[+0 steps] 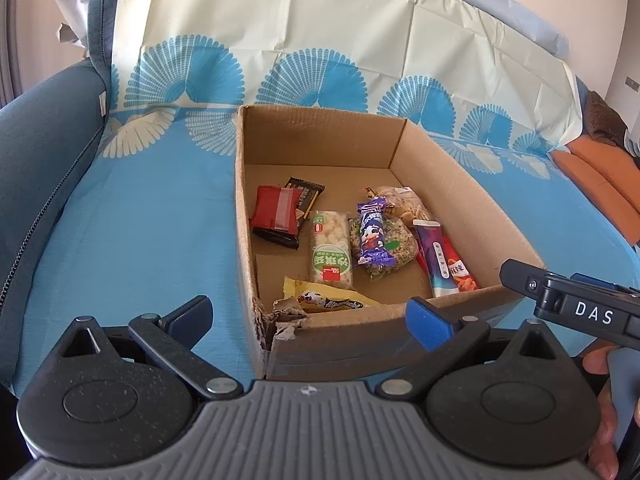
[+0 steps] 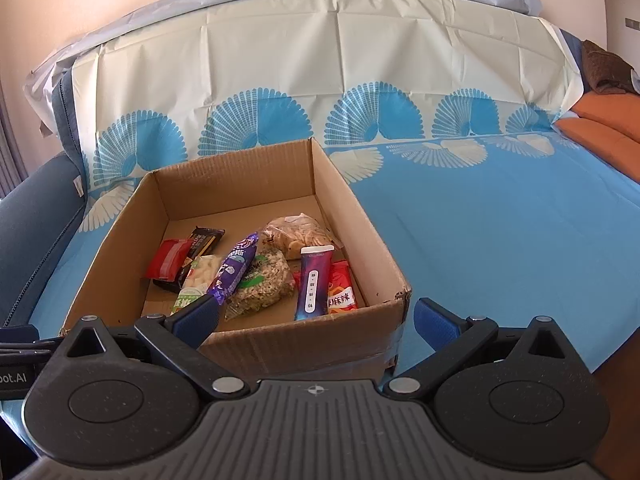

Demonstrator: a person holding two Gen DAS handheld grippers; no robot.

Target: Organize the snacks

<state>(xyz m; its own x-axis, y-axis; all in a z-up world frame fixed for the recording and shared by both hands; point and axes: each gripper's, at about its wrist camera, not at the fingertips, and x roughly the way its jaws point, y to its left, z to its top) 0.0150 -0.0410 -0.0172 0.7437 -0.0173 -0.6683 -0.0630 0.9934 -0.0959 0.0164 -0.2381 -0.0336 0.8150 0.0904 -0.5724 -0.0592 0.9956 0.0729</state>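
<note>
An open cardboard box (image 1: 460, 200) (image 2: 360, 220) stands on a blue patterned cloth. It holds several snacks: a red packet (image 1: 276, 212) (image 2: 170, 262), a green-and-white rice snack (image 1: 330, 250), a purple candy bar (image 1: 373, 234) (image 2: 236, 270), a yellow wrapper (image 1: 332, 300), a purple tube-shaped pack (image 1: 434, 258) (image 2: 314, 282) and a red spicy strip (image 2: 340, 288). My left gripper (image 1: 310, 322) is open and empty, just in front of the box's near wall. My right gripper (image 2: 316, 320) is open and empty, at the box's near right corner. The right gripper's body shows in the left wrist view (image 1: 576, 304).
The blue cloth (image 1: 140, 220) (image 2: 500, 220) covers a sofa seat and its back. A dark blue armrest (image 1: 36, 160) rises at the left. Orange cushions (image 2: 608, 128) lie at the far right. The box's near left corner (image 1: 276, 320) is torn.
</note>
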